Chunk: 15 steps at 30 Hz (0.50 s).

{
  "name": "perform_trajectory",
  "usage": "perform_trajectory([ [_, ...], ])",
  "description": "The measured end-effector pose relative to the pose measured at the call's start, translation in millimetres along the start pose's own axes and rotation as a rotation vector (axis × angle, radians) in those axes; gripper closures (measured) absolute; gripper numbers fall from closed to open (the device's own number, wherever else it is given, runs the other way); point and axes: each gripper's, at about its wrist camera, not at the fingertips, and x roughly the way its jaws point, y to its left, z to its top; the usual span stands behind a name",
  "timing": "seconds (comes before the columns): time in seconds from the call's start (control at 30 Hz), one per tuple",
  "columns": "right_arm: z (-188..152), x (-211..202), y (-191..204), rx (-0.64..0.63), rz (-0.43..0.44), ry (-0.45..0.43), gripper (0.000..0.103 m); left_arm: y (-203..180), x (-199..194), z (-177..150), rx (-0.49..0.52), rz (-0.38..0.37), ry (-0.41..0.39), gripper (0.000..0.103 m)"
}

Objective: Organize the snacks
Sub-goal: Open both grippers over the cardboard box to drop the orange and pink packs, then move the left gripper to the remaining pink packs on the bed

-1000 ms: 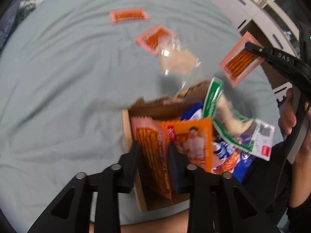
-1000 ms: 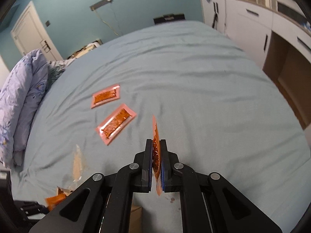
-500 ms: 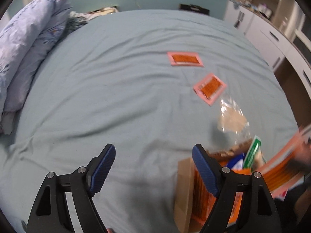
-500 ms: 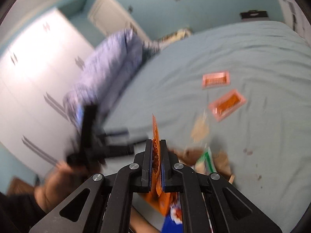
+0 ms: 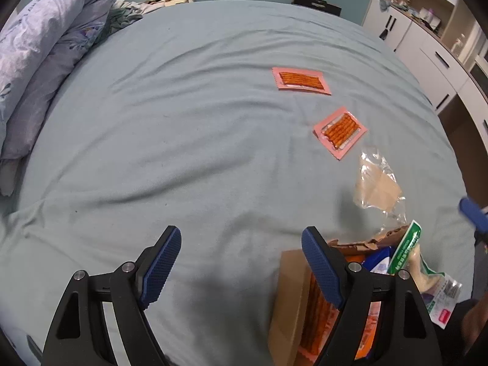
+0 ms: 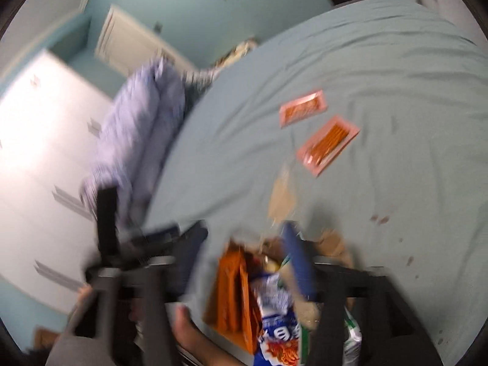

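Pale blue bed (image 5: 189, 140) under us, our left gripper (image 5: 241, 262) spread wide and empty beside the cardboard box (image 5: 289, 299) of snacks, our right gripper (image 6: 244, 262) just sprung open over it, two pink packets (image 5: 340, 132) beyond.

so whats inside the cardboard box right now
The cardboard box holds upright orange stick-snack packets, a blue-and-white bag and a green-edged packet. Its bottom and anything beneath them are covered.

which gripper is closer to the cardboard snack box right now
Right. The right gripper hangs directly over the cardboard snack box, open fingers straddling its packets. The left gripper, also open and empty, sits just beside the box over bare sheet.
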Motion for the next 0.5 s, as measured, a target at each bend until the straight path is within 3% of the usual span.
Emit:
perform_trajectory([
  [0.1, 8.7, -22.5, -25.0, 0.111, -0.047, -0.093, 0.028, -0.9, -0.1, -1.7, -0.005, -0.013, 0.012, 0.02],
  [0.27, 8.0, -30.5, -39.0, 0.138, -0.297, -0.147, 0.028, -4.5, -1.3, -3.1, 0.017, -0.001, 0.009, 0.02],
  [0.5, 4.0, -12.6, -58.2, 0.306, -0.274, 0.002, 0.028, -4.4, 5.0, -0.7, 0.017, 0.001, 0.027, 0.02],
])
